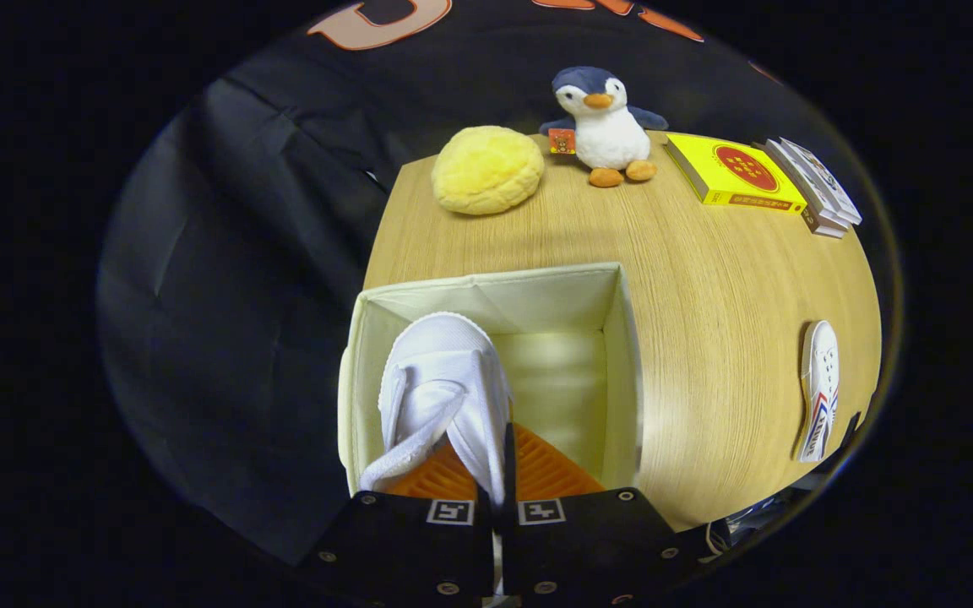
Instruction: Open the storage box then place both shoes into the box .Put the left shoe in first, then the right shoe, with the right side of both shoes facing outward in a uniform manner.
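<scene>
**Listener:** What is your gripper [495,473] doing?

**Describer:** Your two orange fingers [550,473] are pinched almost together on a thin fold of the white shoe [440,388], which hangs toe-forward just ahead of them, over the open storage box [622,355]. Gripping the upper likely lets the shoe drop in upright.

**Listener:** Where does it sit in the box?

**Describer:** Toward the box's left wall, probably leaving room beside it for the second shoe.

**Listener:** And that one?

**Describer:** The other shoe [820,388] lies on the wooden table [706,279], well off to your right. Beyond the box sit a yellow cushion [486,169], a plush penguin [605,127] and books [736,173].
</scene>
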Available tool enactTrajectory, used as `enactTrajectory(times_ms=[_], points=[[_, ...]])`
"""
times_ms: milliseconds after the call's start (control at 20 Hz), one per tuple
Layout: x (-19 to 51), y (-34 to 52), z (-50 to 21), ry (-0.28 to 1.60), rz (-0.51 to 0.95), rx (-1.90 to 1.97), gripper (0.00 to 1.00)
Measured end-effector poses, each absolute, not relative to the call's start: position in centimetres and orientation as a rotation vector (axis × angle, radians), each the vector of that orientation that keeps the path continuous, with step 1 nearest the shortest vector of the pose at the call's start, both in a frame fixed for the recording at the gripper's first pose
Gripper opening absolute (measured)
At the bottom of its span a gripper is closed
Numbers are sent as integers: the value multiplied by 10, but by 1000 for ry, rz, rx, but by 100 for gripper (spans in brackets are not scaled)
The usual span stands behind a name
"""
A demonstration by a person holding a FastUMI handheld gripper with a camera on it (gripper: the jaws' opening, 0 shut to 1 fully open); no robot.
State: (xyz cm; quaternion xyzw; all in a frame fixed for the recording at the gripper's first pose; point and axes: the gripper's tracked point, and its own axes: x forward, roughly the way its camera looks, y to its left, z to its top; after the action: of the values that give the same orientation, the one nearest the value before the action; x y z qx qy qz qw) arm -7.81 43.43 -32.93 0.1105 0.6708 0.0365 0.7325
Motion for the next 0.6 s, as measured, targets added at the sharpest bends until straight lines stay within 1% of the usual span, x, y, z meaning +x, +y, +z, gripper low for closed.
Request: enactTrajectory(times_ms=[400,500,600], points=[[-93,450,-391,1547,-32,256,6],[-96,458,-394,1565,-15,298,6],[-101,466,-390,1586,54,333,14]])
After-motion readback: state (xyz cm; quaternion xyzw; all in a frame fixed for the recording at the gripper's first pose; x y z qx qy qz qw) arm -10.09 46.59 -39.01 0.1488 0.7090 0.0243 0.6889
